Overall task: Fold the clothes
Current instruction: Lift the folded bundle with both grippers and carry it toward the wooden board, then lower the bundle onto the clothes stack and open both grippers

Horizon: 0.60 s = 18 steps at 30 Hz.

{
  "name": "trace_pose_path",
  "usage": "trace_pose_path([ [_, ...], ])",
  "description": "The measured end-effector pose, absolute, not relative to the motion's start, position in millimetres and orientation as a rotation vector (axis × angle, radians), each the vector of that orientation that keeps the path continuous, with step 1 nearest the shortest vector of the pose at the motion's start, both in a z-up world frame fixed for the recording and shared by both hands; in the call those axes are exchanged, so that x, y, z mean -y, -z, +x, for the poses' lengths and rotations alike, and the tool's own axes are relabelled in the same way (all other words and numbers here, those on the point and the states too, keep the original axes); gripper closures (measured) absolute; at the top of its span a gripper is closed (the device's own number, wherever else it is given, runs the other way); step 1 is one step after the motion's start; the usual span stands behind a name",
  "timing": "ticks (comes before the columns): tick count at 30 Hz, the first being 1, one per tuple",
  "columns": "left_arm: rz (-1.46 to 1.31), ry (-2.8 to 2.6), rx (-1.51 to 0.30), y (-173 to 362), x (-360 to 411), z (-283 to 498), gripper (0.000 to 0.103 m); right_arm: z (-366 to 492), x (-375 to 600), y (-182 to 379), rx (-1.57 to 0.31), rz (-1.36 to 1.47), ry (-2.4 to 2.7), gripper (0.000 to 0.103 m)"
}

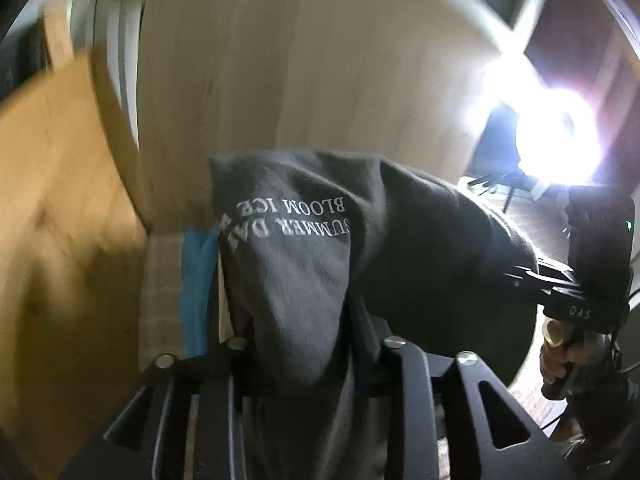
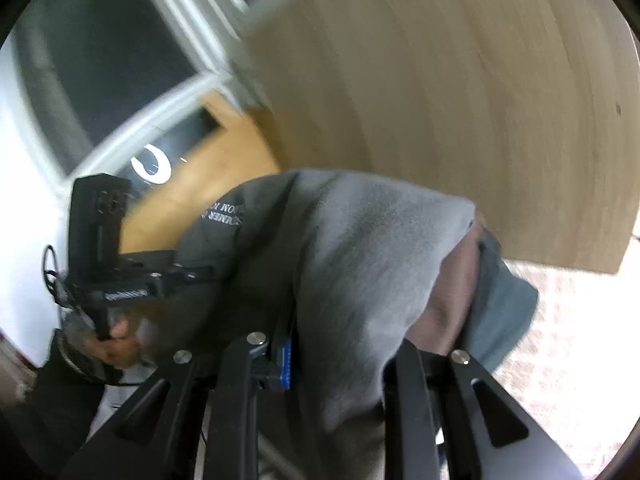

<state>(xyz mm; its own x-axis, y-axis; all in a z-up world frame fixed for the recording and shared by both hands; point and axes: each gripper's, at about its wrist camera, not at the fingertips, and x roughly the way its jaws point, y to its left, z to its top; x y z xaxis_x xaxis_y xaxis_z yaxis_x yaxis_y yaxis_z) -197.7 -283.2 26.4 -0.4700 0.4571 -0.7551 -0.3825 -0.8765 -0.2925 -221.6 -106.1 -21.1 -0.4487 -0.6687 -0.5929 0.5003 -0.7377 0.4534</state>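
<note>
Both grippers have the same grey shirt (image 1: 320, 264) pinched between their fingers, and it's up in the air over the wooden table (image 1: 280, 60), not lying on it. The left gripper (image 1: 296, 344) is clamped on a bunch of cloth right by the white lettering, which reads upside down from its camera. The right gripper (image 2: 340, 344) grips another bunch, with a fold spilling off its right side.

The thing that matters: the shirt spans sideways between the two tools, so its long axis runs gripper to gripper. From the left one, the other tool (image 1: 592, 264) sits off to its right; neither hand is nearer the cloth. The table lies ahead of both. Everything's motion-blurred, so the fold stage is anyone's guess.
</note>
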Motion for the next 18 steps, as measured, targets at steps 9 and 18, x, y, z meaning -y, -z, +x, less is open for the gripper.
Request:
trace_pose_path([
  [9,-1.186,-2.510,0.102,-79.6,324.5,-145.3,0.047,-201.6,38.9,-1.6,0.360,0.982,2.201,0.053],
  [18,-1.013,-2.470,-0.059,-131.3,261.1,-134.3,0.046,-239.5,71.7,-27.4,0.212,0.870,2.248,0.053],
])
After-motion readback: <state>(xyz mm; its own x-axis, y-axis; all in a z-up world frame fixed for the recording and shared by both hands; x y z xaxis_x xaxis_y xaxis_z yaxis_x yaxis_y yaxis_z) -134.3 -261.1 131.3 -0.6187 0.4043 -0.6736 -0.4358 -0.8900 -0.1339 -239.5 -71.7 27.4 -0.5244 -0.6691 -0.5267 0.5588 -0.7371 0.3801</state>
